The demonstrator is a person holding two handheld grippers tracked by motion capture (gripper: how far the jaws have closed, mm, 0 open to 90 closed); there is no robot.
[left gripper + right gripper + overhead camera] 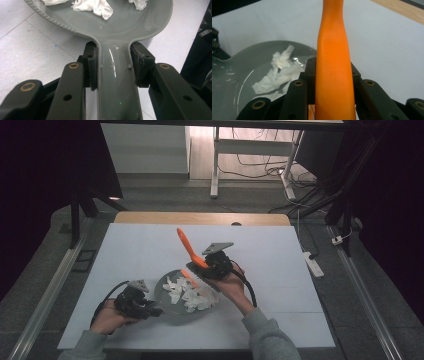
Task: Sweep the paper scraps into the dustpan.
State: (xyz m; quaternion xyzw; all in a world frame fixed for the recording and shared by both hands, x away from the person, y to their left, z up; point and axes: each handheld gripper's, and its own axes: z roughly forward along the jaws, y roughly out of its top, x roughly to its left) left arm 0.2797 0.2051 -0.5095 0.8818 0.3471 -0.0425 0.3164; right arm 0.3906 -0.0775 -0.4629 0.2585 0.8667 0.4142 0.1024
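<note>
A white table [150,255] takes most of the scene, with a strip of wood along its far edge. Near its middle, toward the near side, lies a grey pan [162,296], shallow and round, and its handle [117,82] points to the near left. The left gripper [150,310] is clamped on this handle, one pad on each side of it, and the left hand [107,317] rests on the table. Inside the pan lie crumpled white paper pieces [192,296]. The right gripper [200,267] is above the far right rim of the pan, and its jaws are closed on an orange spatula [189,249]. The spatula's handle rises up and to the far left, and its lower orange end [190,278] is over the paper.
</note>
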